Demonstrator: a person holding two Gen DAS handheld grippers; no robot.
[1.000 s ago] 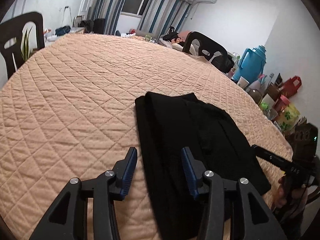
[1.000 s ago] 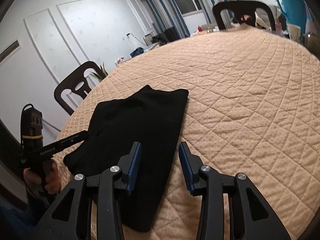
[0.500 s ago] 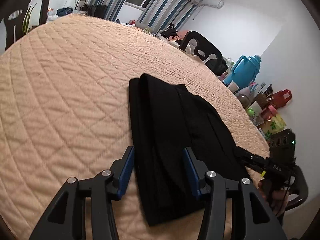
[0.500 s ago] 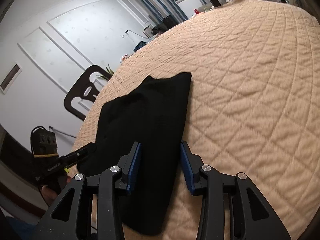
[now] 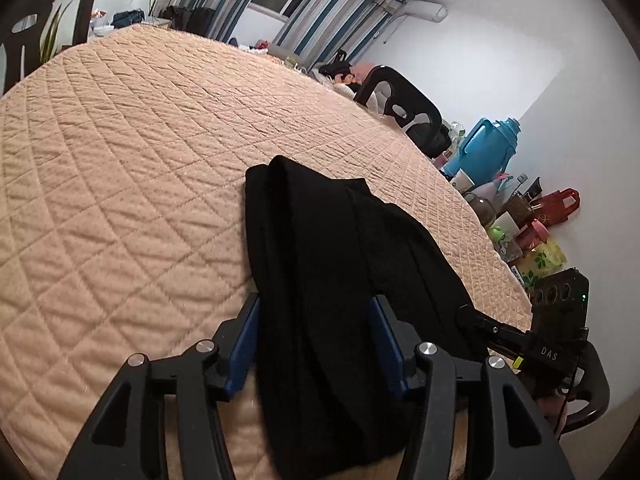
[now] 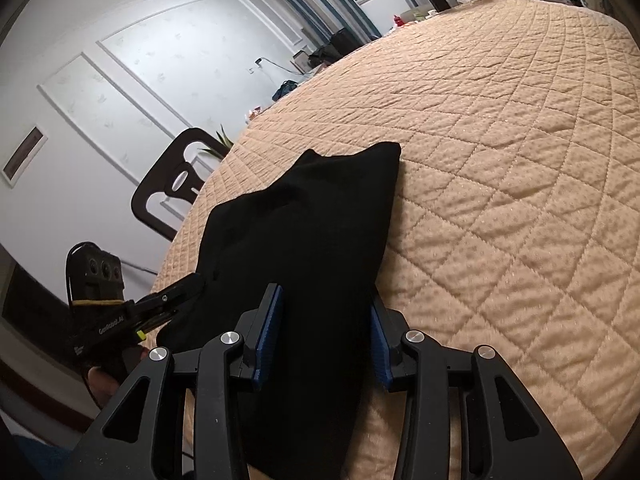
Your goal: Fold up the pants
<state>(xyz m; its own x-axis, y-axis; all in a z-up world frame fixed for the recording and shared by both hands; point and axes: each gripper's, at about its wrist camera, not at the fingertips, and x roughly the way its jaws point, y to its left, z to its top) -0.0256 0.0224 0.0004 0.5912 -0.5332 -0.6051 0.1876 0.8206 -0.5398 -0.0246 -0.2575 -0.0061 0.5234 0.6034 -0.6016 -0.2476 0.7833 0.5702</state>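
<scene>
Left wrist view: pants (image 5: 328, 264) lie on the quilted worktop (image 5: 120, 168), already a narrow stack, likely a last fold left | left tongs (image 5: 316, 344) half open, just been widening, near end between them, unpinched | right tongs (image 6: 326, 340) also part open, straddling the cloth, no grip.

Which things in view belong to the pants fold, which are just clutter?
Job:
- black pants, lying on the quilted cover
- left gripper, jaws open astride the near end, just opening wider
- right gripper, jaws open astride the near end

Lying about:
- blue thermos jug
- red bag
- dark chair
</scene>
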